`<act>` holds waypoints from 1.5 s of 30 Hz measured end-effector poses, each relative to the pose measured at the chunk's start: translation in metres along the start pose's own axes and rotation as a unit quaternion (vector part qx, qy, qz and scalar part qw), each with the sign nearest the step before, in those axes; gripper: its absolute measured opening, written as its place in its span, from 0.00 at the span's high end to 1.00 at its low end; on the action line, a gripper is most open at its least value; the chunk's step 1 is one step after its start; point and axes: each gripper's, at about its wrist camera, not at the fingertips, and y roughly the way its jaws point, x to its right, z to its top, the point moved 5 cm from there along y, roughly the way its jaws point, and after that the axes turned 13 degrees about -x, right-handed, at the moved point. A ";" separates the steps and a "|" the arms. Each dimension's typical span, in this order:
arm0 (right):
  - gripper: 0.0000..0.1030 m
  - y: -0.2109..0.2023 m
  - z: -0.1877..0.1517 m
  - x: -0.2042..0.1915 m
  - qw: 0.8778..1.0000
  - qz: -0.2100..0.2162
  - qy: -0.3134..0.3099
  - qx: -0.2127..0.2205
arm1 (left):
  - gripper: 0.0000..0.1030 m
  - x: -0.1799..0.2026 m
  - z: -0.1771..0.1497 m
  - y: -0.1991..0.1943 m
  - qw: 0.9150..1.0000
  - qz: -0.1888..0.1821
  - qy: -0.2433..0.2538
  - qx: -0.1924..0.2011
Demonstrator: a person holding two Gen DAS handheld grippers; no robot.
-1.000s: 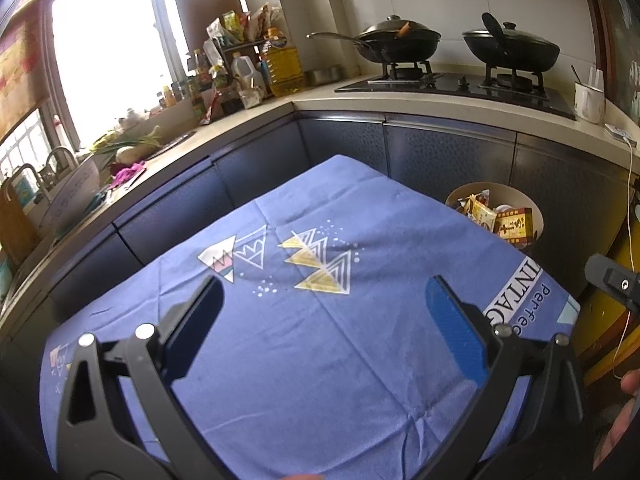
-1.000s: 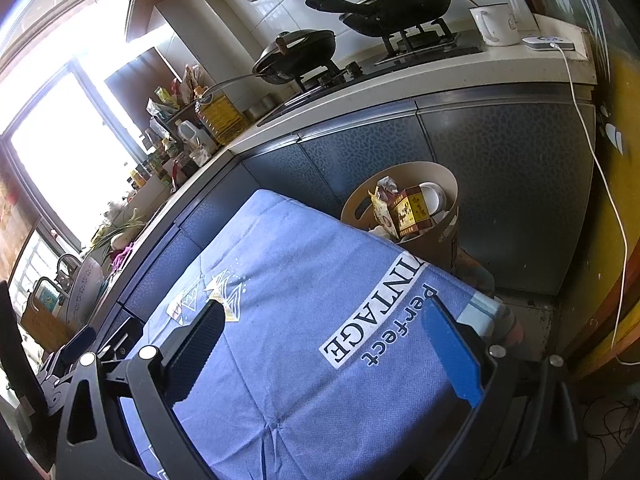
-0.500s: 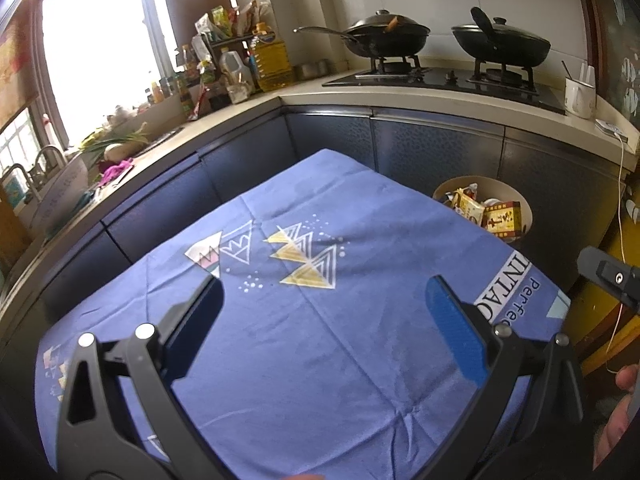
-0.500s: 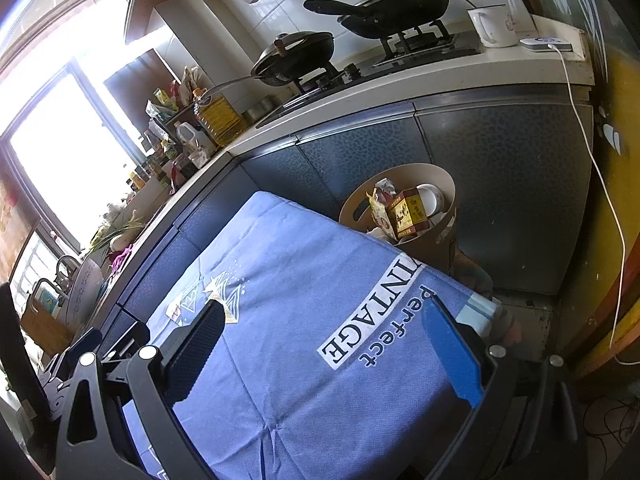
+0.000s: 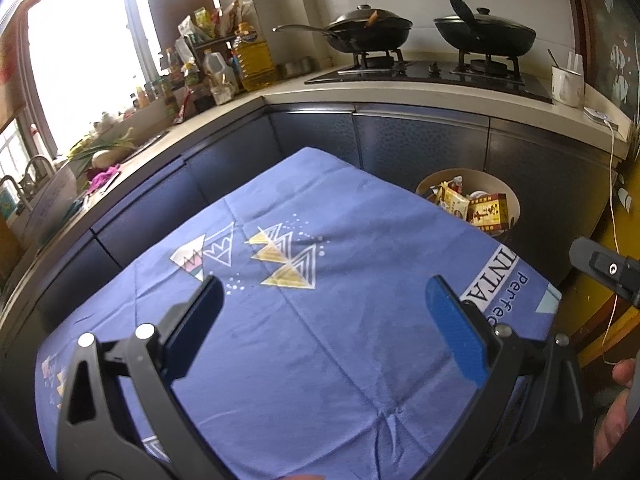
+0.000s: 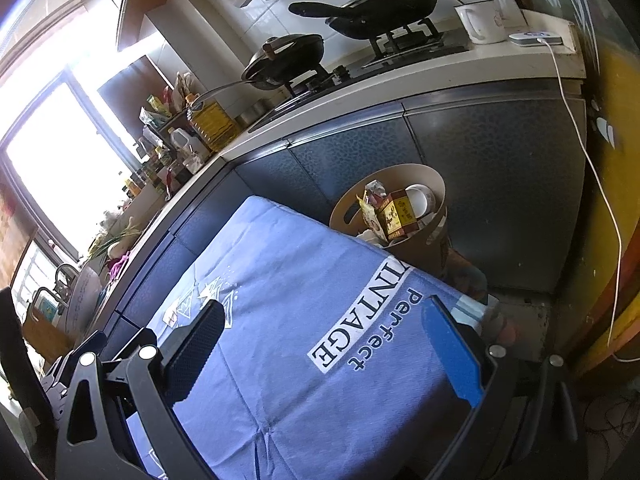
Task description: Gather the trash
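A beige round bin [image 5: 513,200] [image 6: 436,184] stands on the floor past the table's far right corner, against the dark cabinets. It holds a red-and-yellow box [image 5: 489,212] [image 6: 400,212], snack wrappers [image 5: 454,200] and a white cup [image 6: 419,200]. My left gripper [image 5: 324,308] hangs open over the blue tablecloth [image 5: 320,340], nothing between its fingers. My right gripper [image 6: 320,332] is open too, above the cloth's right part near the "VINTAGE perfect" print [image 6: 360,328]. No loose trash shows on the cloth.
An L-shaped counter [image 5: 400,92] runs behind the table with two black woks [image 5: 368,32] on a hob, a white mug [image 5: 566,86], oil bottles [image 5: 252,56] and a sink [image 5: 44,200] at the left. A white cable [image 6: 592,168] hangs by the yellow wall. A hand [image 5: 616,408] shows at the right.
Both views have drifted slightly back and up from the table; the bin and the cloth's contents stay as they were, and both grippers stay open.
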 end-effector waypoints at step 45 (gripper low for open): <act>0.07 0.014 0.005 0.036 0.999 -0.001 0.034 -0.006 | 0.06 0.047 0.012 0.025 0.999 -0.031 0.031 -0.027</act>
